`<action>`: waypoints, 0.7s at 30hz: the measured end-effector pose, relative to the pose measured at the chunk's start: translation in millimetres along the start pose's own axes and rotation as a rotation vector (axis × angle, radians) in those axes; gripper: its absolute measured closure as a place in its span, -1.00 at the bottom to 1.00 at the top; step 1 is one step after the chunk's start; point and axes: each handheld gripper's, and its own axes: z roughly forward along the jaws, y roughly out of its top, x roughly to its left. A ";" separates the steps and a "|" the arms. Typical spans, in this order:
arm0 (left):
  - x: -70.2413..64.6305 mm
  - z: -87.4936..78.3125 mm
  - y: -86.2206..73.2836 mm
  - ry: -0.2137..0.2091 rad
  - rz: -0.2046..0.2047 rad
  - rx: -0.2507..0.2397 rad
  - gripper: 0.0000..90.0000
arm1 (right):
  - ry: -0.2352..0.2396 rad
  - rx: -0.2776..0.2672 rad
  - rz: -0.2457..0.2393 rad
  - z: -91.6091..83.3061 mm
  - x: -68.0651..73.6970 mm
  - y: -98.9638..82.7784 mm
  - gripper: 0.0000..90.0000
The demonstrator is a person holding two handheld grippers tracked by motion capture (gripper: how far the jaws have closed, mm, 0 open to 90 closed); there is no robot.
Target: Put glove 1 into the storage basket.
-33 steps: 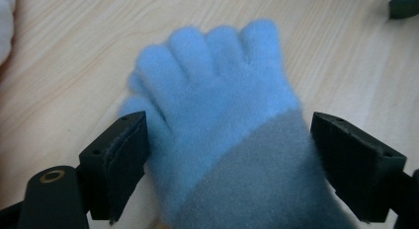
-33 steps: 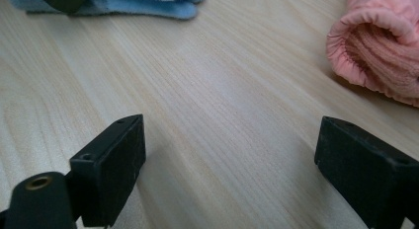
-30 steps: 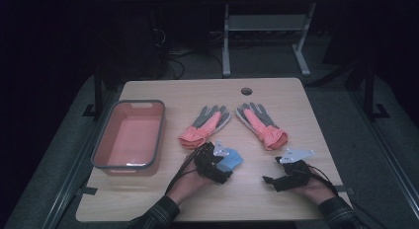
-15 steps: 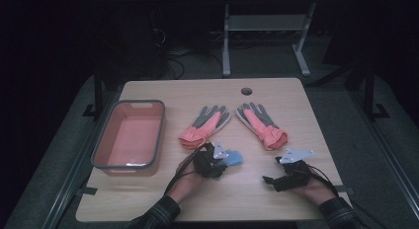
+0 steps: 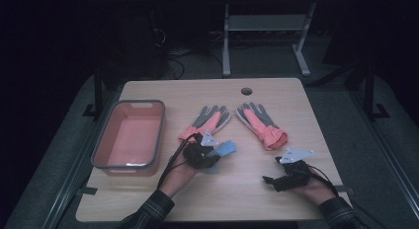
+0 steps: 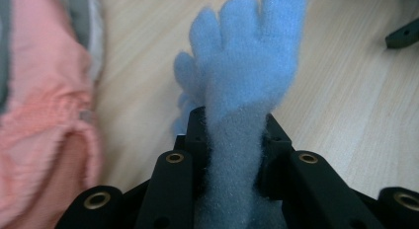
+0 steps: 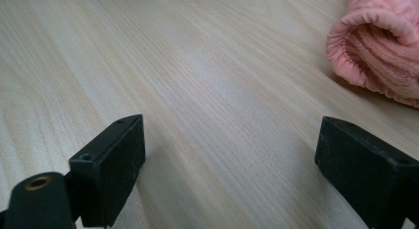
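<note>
Left claw (image 6: pixel 232 140): jaws closed narrow on a small blue fuzzy glove (image 6: pixel 247 66), gripped at the cuff; the fingers of the glove fan out past the jaw tips above the wooden surface (image 6: pixel 346 110). In the high view the left claw (image 5: pixel 213 155) sits near the front middle of the surface (image 5: pixel 237 194), the blue glove (image 5: pixel 225 149) sticking out to its right. Whether the glove is lifted clear or brushing the wood cannot be told; the high view is dim.

Just behind the left claw: a pink-and-grey glove (image 5: pixel 206 121), cuff toward the person. In the left gripper view that pink cuff (image 6: pixel 44 120) lies close on the left, blurred. A second pink-and-grey glove (image 5: pixel 261 123) lies beside it to the right, the two apart. Far left: a pink bin with grey rim (image 5: pixel 101 150).

Right claw (image 7: pixel 232 174): jaws spread wide, holding nothing, low over bare wood. In the high view the right claw (image 5: pixel 269 179) is near the front right, well apart from the left. The right gripper view adds the rolled cuff of the second glove (image 7: pixel 380 51) at upper right, beyond the jaw and not touching it.
</note>
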 end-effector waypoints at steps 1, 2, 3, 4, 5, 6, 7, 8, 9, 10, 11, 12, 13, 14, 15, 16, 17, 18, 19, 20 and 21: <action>2.0 -2.9 1.3 -0.003 -0.009 -0.005 0.60 | 0.000 0.001 -0.001 0.0 -0.1 0.1 -0.75; 5.8 -8.2 3.7 -0.004 -0.014 -0.007 0.60 | 0.000 0.000 -0.002 0.1 -0.2 0.1 -0.75; 8.6 -12.7 5.7 -0.002 -0.024 -0.012 0.60 | 0.001 0.000 -0.002 0.1 -0.3 0.2 -0.75; 10.5 -15.9 6.9 0.000 -0.031 -0.011 0.60 | 0.001 0.000 -0.002 0.2 -0.3 0.2 -0.75; 13.9 -20.4 8.4 0.008 -0.031 -0.014 0.60 | 0.001 0.000 -0.002 0.1 -0.3 0.2 -0.75; 17.6 -26.1 10.0 0.014 -0.042 -0.017 0.60 | 0.001 0.000 -0.002 0.2 -0.3 0.2 -0.75; 20.2 -29.8 10.8 0.017 -0.046 -0.016 0.60 | 0.001 0.000 -0.003 0.2 -0.4 0.2 -0.75; 23.7 -35.0 11.6 0.028 -0.052 -0.020 0.60 | 0.001 0.000 -0.003 0.3 -0.4 0.2 -0.75; 27.7 -40.6 11.8 0.041 -0.057 -0.022 0.59 | 0.001 -0.001 -0.003 0.3 -0.5 0.3 -0.75; 32.3 -46.2 11.7 0.051 -0.065 -0.027 0.59 | 0.001 -0.001 -0.003 0.4 -0.5 0.3 -0.75; 37.1 -52.0 11.0 0.063 -0.076 -0.031 0.59 | 0.002 -0.002 -0.003 0.4 -0.5 0.3 -0.75; 41.9 -58.3 10.1 0.077 -0.085 -0.036 0.59 | 0.002 -0.001 -0.005 0.4 -0.7 0.3 -0.75; 47.5 -64.8 9.1 0.089 -0.088 -0.039 0.59 | 0.002 -0.001 -0.003 0.5 -0.5 0.3 -0.75; 52.4 -70.9 7.6 0.098 -0.102 -0.045 0.59 | 0.002 0.000 -0.001 0.4 -0.4 0.4 -0.75; 60.8 -81.9 4.9 0.120 -0.119 -0.050 0.59 | 0.002 0.001 0.002 0.4 -0.2 0.5 -0.75; 60.8 -81.9 4.9 0.120 -0.119 -0.050 0.59 | 0.002 0.001 0.002 0.4 -0.2 0.5 -0.75; 66.7 -89.5 2.7 0.137 -0.131 -0.059 0.59 | 0.002 0.001 0.005 0.4 0.0 0.5 -0.75; 72.6 -97.1 0.2 0.154 -0.144 -0.060 0.59 | 0.002 0.000 0.003 0.4 -0.2 0.5 -0.75; 77.2 -102.9 -1.9 0.168 -0.153 -0.059 0.59 | 0.001 -0.003 -0.003 0.6 -0.5 0.3 -0.75; 80.6 -107.1 -3.7 0.177 -0.163 -0.062 0.59 | 0.001 -0.002 0.000 0.5 -0.3 0.4 -0.75; 86.6 -114.1 -7.1 0.193 -0.173 -0.060 0.59 | 0.001 -0.001 0.002 0.5 -0.1 0.5 -0.75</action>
